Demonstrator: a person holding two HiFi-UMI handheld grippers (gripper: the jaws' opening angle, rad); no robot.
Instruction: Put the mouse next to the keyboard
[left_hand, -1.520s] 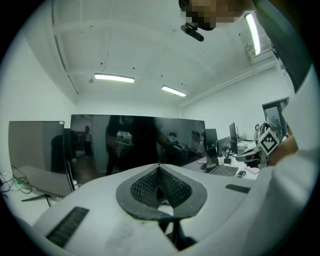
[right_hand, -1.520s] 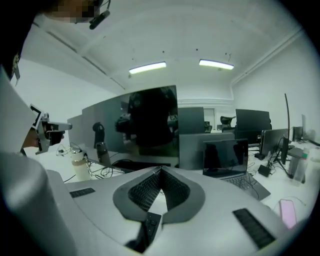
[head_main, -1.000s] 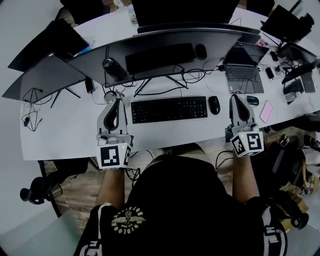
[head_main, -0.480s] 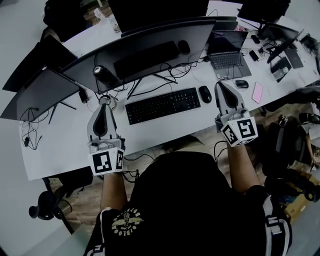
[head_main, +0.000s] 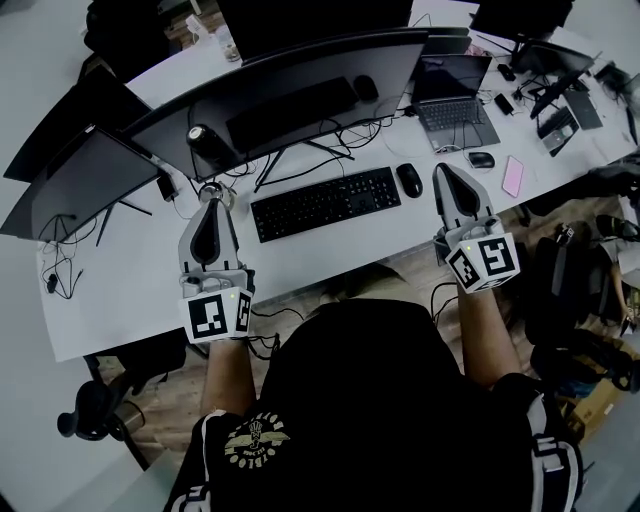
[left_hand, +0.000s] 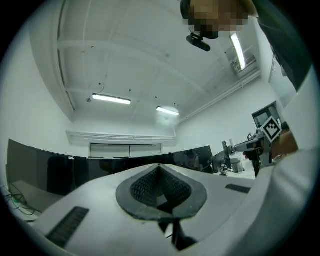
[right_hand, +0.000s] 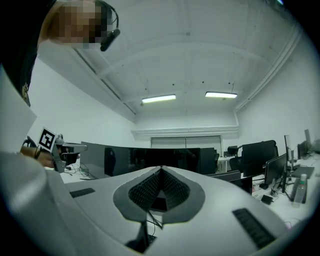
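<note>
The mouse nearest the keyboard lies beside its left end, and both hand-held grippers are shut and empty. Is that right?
Not quite. The head view shows that mouse beside the right end of the keyboard, close to the right hand-held gripper. The rest holds: it and the left hand-held gripper are both shut and empty.

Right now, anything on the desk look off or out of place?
Nothing stands out. The mouse sits flat just right of the keyboard, not touching it. The keyboard lies roughly square to the edge of the desk. Nothing spilled or visibly damaged.
</note>
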